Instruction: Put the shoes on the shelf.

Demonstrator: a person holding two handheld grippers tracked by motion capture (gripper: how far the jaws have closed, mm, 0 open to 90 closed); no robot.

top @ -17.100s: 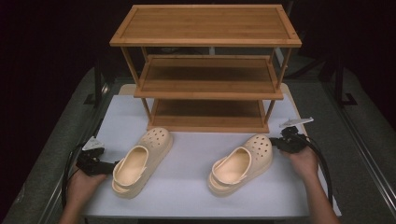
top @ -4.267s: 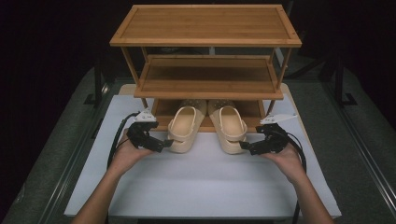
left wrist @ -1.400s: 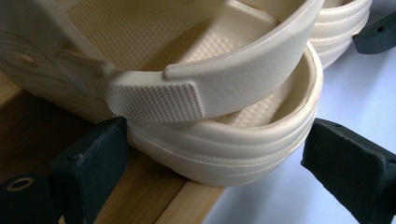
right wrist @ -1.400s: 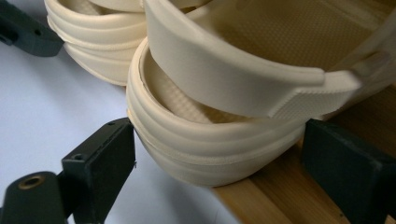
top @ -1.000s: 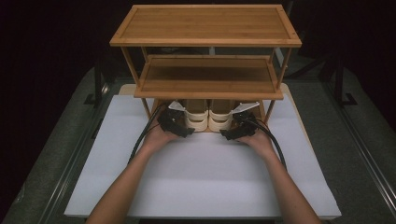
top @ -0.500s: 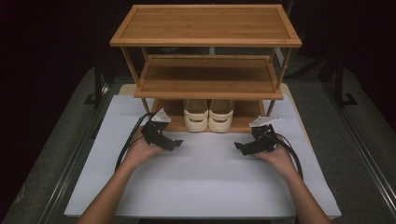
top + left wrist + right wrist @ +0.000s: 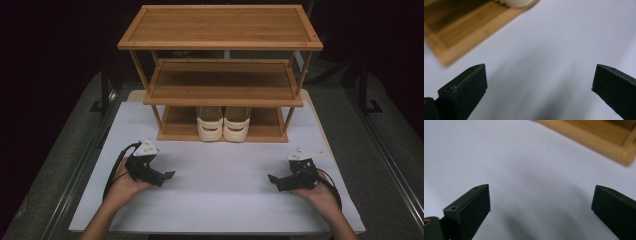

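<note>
I am viewing the white table surface [image 7: 220, 200], on which the three-tier bamboo shoe rack [image 7: 220, 30] is standing at the far side. The pair of cream foam clogs [image 7: 223, 123] is sitting side by side on the rack's bottom shelf, heels facing me, long axes running front to back. I am holding the left gripper [image 7: 169, 175] over the near left of the table, its jaws spread as wide as they go with nothing between them; they have just been opening. I am holding the right gripper [image 7: 271, 178] over the near right, jaws likewise wide apart and empty. The clogs are lying ahead of and between both grippers, roughly equally far from each. I am judging the placement finished.
</note>
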